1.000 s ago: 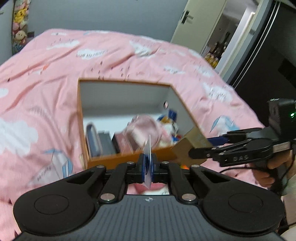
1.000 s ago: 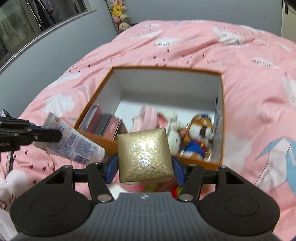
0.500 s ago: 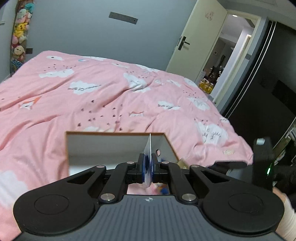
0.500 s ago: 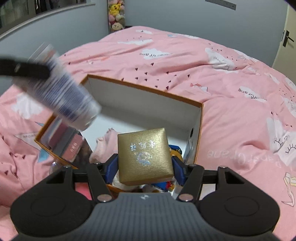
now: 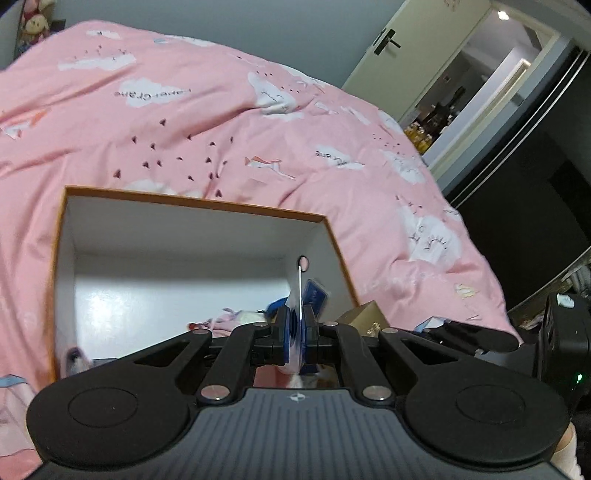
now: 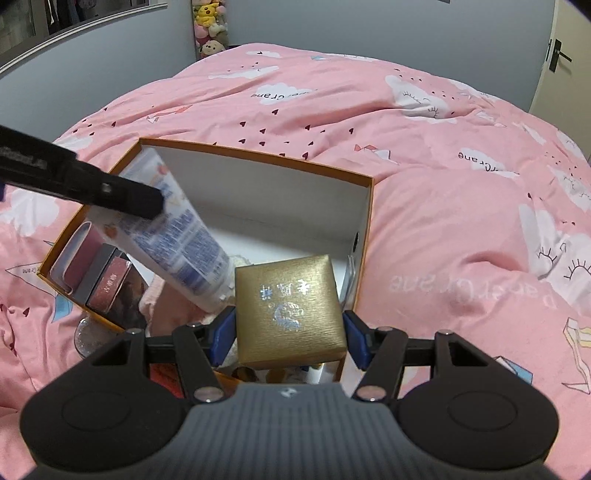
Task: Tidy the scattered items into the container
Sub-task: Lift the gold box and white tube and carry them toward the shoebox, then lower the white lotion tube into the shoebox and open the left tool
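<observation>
An orange cardboard box (image 6: 258, 157) with white inner walls lies open on the pink duvet. My left gripper (image 5: 297, 332) is shut on the flat crimped end of a white tube with blue print (image 6: 177, 236). The tube slants down over the box's left half, its cap near the pink cloth (image 6: 166, 302) inside. My right gripper (image 6: 290, 334) is shut on a gold gift box (image 6: 290, 299), held above the box's near right corner. In the left wrist view the orange box (image 5: 184, 202) lies ahead, with the gold gift box (image 5: 364, 314) and the right gripper (image 5: 436, 332) to the right.
Dark red and pink cases (image 6: 107, 273) stand along the box's left wall, and a blue item (image 5: 314, 295) lies by its right wall. A round glass object (image 6: 88, 336) sits on the pink duvet (image 6: 443, 221) outside the near left corner. Plush toys (image 6: 210, 26) hang on the far wall.
The left gripper has carried the tube from outside the box's left side to above its inside, tilted downward. The right gripper with the gold gift box has shifted closer over the box's near edge.
</observation>
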`<action>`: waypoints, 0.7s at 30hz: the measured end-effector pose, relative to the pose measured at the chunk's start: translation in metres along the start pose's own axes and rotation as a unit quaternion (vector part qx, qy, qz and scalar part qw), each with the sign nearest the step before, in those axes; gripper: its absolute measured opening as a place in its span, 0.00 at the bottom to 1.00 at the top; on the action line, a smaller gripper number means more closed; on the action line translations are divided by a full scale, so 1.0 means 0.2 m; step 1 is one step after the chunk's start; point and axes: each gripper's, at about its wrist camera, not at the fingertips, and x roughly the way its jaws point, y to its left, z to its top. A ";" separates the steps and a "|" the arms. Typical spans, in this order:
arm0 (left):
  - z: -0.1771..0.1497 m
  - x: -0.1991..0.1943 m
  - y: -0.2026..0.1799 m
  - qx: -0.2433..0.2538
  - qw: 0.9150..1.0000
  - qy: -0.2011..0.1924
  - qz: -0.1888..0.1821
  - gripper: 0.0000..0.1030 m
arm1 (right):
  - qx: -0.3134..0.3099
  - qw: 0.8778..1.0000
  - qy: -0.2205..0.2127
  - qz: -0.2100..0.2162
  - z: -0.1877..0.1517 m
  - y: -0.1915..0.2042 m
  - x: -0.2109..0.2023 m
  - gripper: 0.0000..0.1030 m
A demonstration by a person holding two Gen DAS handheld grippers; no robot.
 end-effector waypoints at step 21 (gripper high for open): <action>0.09 0.10 -0.16 0.108 0.980 0.133 0.104 0.05 | 0.001 0.998 -0.026 0.053 0.06 0.03 0.08 0.61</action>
